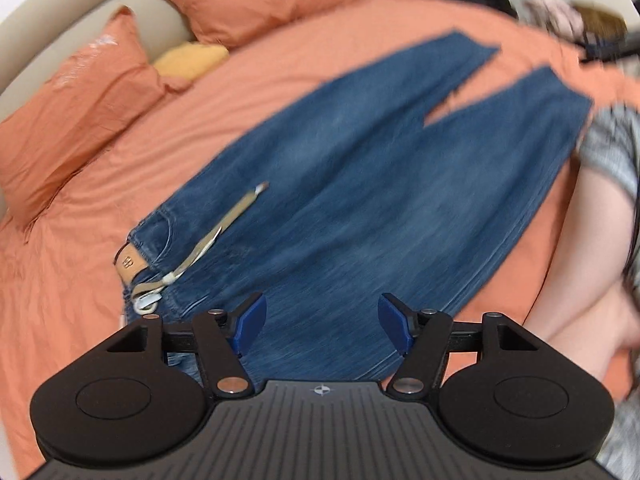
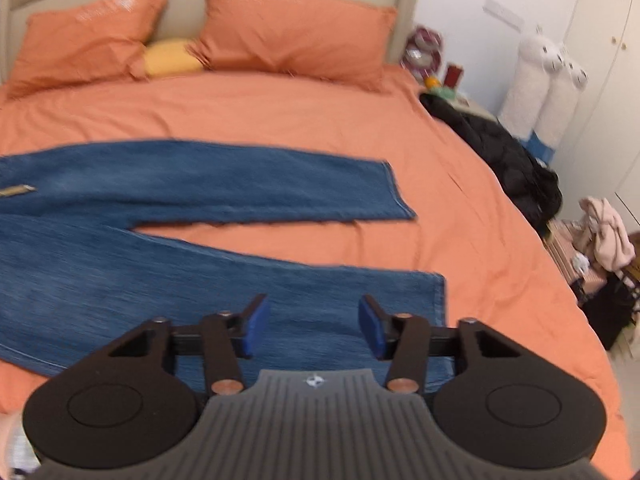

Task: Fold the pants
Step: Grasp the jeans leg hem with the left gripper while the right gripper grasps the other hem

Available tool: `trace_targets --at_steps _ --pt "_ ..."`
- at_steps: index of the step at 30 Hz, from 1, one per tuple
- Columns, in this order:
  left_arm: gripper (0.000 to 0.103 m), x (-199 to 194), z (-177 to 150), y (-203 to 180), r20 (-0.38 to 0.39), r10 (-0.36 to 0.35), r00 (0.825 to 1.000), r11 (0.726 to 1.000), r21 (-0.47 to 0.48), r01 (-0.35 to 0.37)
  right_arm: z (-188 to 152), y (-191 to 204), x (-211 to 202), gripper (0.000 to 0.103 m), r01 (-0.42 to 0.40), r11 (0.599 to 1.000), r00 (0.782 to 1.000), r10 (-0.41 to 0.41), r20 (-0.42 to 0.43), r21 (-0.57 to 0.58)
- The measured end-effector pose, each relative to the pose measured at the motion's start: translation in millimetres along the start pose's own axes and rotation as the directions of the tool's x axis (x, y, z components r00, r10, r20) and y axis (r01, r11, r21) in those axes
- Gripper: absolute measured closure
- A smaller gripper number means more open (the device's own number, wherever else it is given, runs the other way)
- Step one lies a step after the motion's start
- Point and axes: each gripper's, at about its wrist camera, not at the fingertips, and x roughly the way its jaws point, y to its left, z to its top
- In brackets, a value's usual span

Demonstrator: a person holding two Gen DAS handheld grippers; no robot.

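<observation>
Blue denim pants lie flat on the orange bed, both legs spread apart in a V. A beige belt trails from the waistband at the left. My left gripper is open and empty, above the hip and waist part. In the right wrist view the pants stretch from the left, with the near leg's hem on the right. My right gripper is open and empty, above the near leg close to that hem.
Two orange pillows and a yellow cushion lie at the headboard. A black jacket hangs over the bed's right edge. A nightstand, white plush toys and a chair with clothes stand right. The person's arm is right.
</observation>
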Motion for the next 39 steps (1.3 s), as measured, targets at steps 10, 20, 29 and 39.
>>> trace_targets --at_steps 10,20,29,39 --pt "0.027 71 -4 -14 -0.373 -0.171 0.912 0.934 0.234 0.27 -16 -69 59 0.07 0.115 0.992 0.981 -0.121 -0.155 -0.047" --pt "0.039 129 4 -55 -0.496 -0.145 0.856 0.924 0.241 0.296 -53 -86 76 0.075 -0.006 0.961 0.97 -0.062 -0.236 -0.277" --pt "0.091 106 -13 -66 -0.371 -0.016 0.928 0.976 0.194 0.094 -91 -64 97 0.068 -0.102 0.845 0.959 -0.058 -0.279 -0.525" --pt "0.092 51 -9 -48 -0.114 0.078 0.99 0.996 -0.026 -0.082 -120 -37 121 0.101 0.002 0.776 0.988 -0.099 -0.118 -0.63"
